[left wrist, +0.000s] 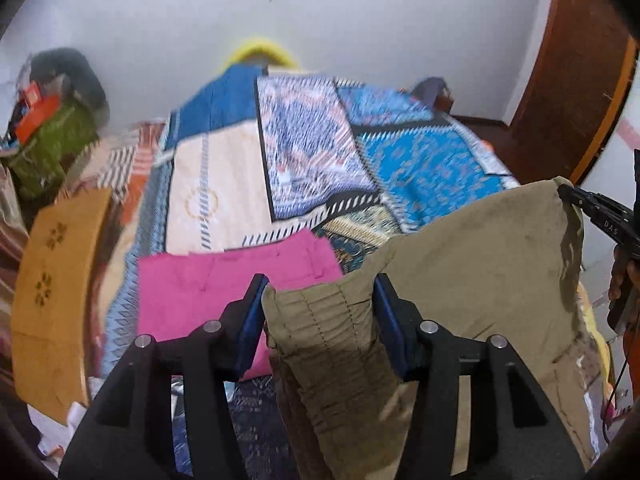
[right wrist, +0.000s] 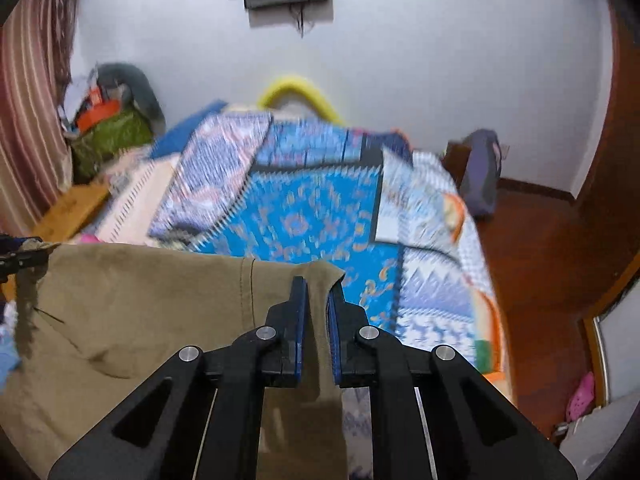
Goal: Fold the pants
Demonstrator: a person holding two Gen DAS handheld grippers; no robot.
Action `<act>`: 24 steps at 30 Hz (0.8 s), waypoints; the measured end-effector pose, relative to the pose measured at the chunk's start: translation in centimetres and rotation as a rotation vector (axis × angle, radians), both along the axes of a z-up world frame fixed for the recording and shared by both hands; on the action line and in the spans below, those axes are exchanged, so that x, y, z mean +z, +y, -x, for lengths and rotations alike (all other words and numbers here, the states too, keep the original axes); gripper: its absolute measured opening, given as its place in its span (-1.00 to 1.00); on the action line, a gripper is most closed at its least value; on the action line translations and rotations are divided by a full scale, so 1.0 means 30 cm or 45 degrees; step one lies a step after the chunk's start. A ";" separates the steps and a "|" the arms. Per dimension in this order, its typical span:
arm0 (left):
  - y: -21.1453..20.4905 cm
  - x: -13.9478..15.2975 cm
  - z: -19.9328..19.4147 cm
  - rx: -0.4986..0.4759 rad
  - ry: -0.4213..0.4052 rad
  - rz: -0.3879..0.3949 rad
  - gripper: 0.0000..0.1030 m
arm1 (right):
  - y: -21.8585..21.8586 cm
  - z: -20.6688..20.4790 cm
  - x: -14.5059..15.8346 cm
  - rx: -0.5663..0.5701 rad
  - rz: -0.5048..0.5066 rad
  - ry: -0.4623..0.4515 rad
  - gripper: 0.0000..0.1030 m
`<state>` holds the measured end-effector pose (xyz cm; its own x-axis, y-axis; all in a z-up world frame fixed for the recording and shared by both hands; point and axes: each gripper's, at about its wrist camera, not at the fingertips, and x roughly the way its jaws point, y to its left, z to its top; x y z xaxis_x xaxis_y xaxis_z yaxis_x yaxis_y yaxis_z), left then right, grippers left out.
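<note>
The left gripper (left wrist: 318, 286) clamps the pants' (left wrist: 480, 264) gathered waistband; the right gripper (right wrist: 318, 290) pinches the other corner, fingers nearly together. The pants hang stretched between them above the bed (right wrist: 312, 216), a pink cloth (left wrist: 224, 284) lying beyond.

I'm working in a home bedroom: a bed (right wrist: 320, 216) under patterned blue covers at twelve o'clock, striped curtains (right wrist: 28, 120) at ten, and probably a wooden door (left wrist: 576, 80) at two
</note>
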<state>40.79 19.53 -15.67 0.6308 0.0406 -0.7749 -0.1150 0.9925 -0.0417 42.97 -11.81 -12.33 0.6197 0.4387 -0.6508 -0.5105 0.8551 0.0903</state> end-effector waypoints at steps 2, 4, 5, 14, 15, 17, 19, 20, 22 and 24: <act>-0.032 0.058 0.055 -0.018 -0.031 -0.035 0.01 | -0.034 0.053 0.062 -0.004 -0.035 -0.023 -0.83; -0.060 0.100 0.107 -0.034 -0.056 -0.056 0.01 | -0.062 0.113 0.116 -0.003 -0.066 -0.045 -0.83; -0.072 0.121 0.136 -0.042 -0.067 -0.063 0.01 | -0.075 0.145 0.138 -0.002 -0.079 -0.055 -0.83; -0.131 0.179 0.415 -0.100 -0.106 -0.039 0.01 | -0.192 0.449 0.218 0.028 -0.156 -0.073 -0.83; -0.135 0.177 0.440 -0.105 -0.105 -0.036 0.01 | -0.203 0.480 0.215 0.030 -0.162 -0.069 -0.83; -0.141 0.171 0.501 -0.120 -0.107 -0.034 0.01 | -0.220 0.544 0.206 0.037 -0.168 -0.053 -0.83; -0.150 0.156 0.564 -0.137 -0.105 -0.036 0.01 | -0.230 0.612 0.190 0.043 -0.167 -0.038 -0.83; -0.156 0.149 0.590 -0.142 -0.103 -0.037 0.01 | -0.236 0.641 0.182 0.045 -0.170 -0.031 -0.83; -0.165 0.123 0.648 -0.150 -0.095 -0.034 0.01 | -0.245 0.698 0.159 0.050 -0.175 -0.003 -0.83; -0.173 0.083 0.703 -0.162 -0.073 -0.030 0.01 | -0.251 0.726 0.144 0.050 -0.172 0.011 -0.83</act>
